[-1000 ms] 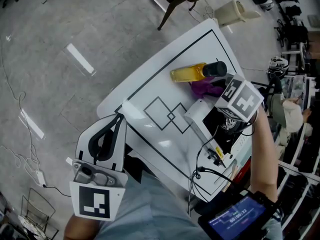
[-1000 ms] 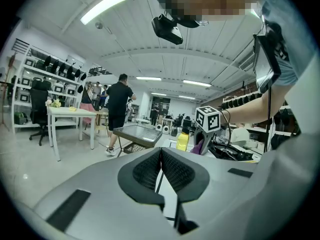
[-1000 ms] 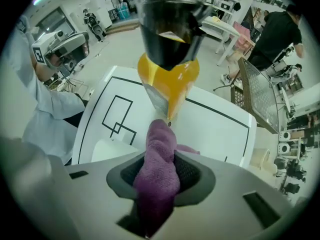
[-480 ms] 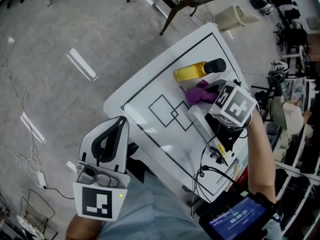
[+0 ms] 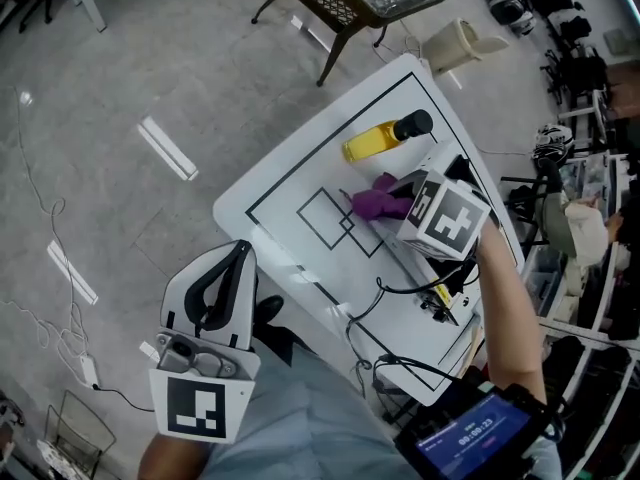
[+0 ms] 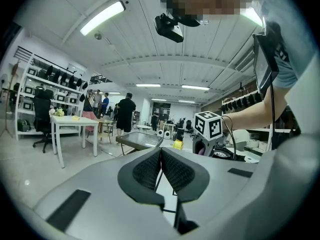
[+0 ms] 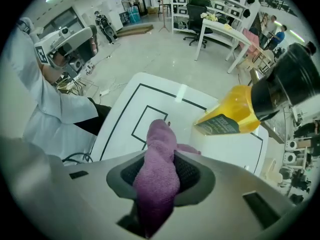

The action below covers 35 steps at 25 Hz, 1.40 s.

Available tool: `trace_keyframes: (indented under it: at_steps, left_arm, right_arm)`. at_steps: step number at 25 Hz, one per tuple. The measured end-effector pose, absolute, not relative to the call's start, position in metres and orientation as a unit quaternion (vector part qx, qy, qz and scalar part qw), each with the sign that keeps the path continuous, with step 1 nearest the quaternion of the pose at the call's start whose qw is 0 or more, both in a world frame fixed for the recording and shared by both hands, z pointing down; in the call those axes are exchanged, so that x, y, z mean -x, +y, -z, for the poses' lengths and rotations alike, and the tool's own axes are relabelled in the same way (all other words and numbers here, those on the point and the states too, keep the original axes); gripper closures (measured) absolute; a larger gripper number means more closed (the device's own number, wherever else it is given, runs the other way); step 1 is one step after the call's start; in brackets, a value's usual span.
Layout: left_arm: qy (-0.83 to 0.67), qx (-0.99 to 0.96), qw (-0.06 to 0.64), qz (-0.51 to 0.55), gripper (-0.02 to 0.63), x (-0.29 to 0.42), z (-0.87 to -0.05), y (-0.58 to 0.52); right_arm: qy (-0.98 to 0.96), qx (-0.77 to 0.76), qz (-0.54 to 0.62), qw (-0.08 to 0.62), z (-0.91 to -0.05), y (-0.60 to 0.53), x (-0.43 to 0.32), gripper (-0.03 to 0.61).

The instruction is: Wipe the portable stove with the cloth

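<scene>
Right claw [image 7: 161,159]: clamped on the purple cloth [image 7: 160,134], which bunches up thick between the pads and pokes out past the tips. Head view has this claw [image 5: 405,206] pointing down over the white tabletop [image 5: 290,173], with the cloth [image 5: 372,202] touching or just above the surface near the drawn squares.

Yellow bottle [image 5: 372,143] with black cap lies on its side at 12 o'clock from the cloth, apart from it.

Portable stove [image 5: 436,290]: at about 5 o'clock from the cloth along the tabletop edge, mostly hidden under my right forearm, so I make out only what looks like its front end.

Left claw [image 6: 160,151]: pads pressed together, nothing between them. It sits off the tabletop at 7 o'clock [image 5: 228,268].
</scene>
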<state>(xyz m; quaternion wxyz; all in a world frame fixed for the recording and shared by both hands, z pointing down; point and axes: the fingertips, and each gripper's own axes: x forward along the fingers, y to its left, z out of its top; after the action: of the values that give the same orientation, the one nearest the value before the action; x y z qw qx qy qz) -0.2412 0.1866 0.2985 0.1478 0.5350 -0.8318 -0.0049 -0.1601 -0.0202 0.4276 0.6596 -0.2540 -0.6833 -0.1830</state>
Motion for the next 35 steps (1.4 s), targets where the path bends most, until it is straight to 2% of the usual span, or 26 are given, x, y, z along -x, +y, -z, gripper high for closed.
trace_keyframes:
  at_steps: [8,13,24,28,35]
  left_arm:
    - [-0.833,-0.538,0.130,0.006,0.595,0.221,-0.276,0.205]
    - [-0.831,-0.544,0.111,0.005,0.595,0.204,-0.253,0.215]
    - [-0.796,-0.605,0.007,-0.009,0.595,0.143,-0.166,0.182]
    - [-0.754,-0.654,-0.050,0.007,0.595,0.101,-0.122,0.155]
    - [-0.688,-0.720,-0.086,0.028,0.594,0.031,-0.090,0.112]
  right_arm:
    - [-0.713,0.279,0.154,0.624,-0.395,0.030,0.145,0.434]
    - [-0.755,0.288,0.125,0.575,-0.362,0.066,0.130,0.434]
    - [-0.890,0.253,0.050,0.377,-0.237,0.126,0.063,0.434]
    - [-0.935,0.194,0.033,0.294,-0.194,0.125,0.018,0.434]
    - [-0.986,0.041,0.010,0.164,-0.171,0.104,-0.057,0.434]
